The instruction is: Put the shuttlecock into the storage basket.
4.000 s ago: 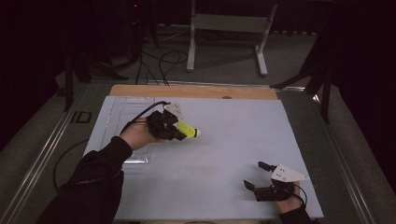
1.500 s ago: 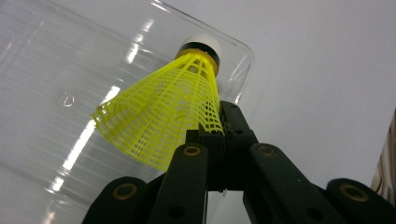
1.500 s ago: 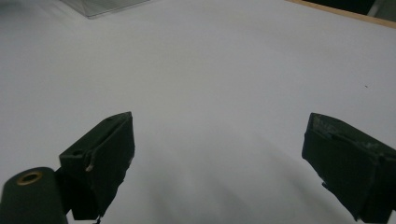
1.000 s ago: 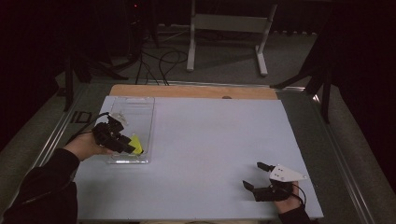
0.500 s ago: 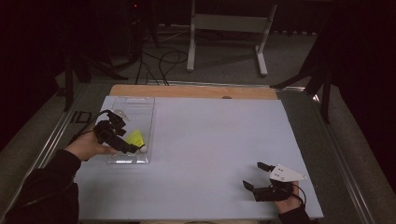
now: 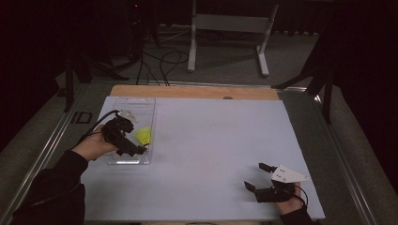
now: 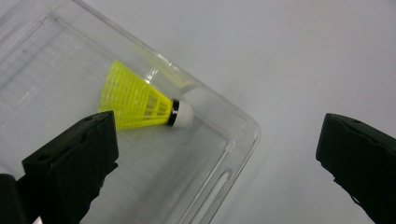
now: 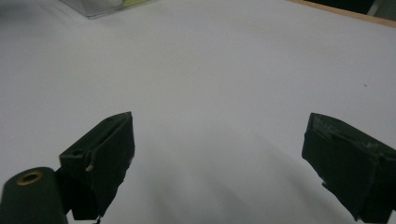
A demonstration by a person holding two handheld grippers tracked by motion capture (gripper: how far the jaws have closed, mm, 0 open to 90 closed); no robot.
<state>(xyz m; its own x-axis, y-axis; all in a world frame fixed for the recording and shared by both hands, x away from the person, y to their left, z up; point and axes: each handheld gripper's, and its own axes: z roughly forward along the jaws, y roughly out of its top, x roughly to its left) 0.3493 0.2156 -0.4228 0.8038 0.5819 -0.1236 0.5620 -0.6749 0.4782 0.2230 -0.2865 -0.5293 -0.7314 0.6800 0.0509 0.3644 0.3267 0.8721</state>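
A yellow shuttlecock (image 6: 143,136) with a white cork tip lies on its side in a clear plastic tray (image 6: 136,100) at the table's left. My left gripper (image 6: 133,137) hovers over the tray's near end. Its jaws have just been opening and now stand wide, with nothing between them. In the left gripper view the shuttlecock (image 7: 140,105) rests free against the tray's wall (image 7: 243,135), beyond the left jaw of that gripper (image 7: 217,140). My right gripper (image 6: 256,176) rests open at the near right of the mat, its jaws (image 8: 219,135) empty.
A pale blue mat (image 6: 211,140) covers the table, with a wooden strip (image 6: 197,92) along its far edge. A corner of the tray (image 8: 102,7) shows far off in the right gripper view. A white stand and cables lie on the floor behind.
The left gripper carried the shuttlecock from mid-table to the tray, then opened and let it go. The shuttlecock now lies in the tray. The right gripper has not moved.
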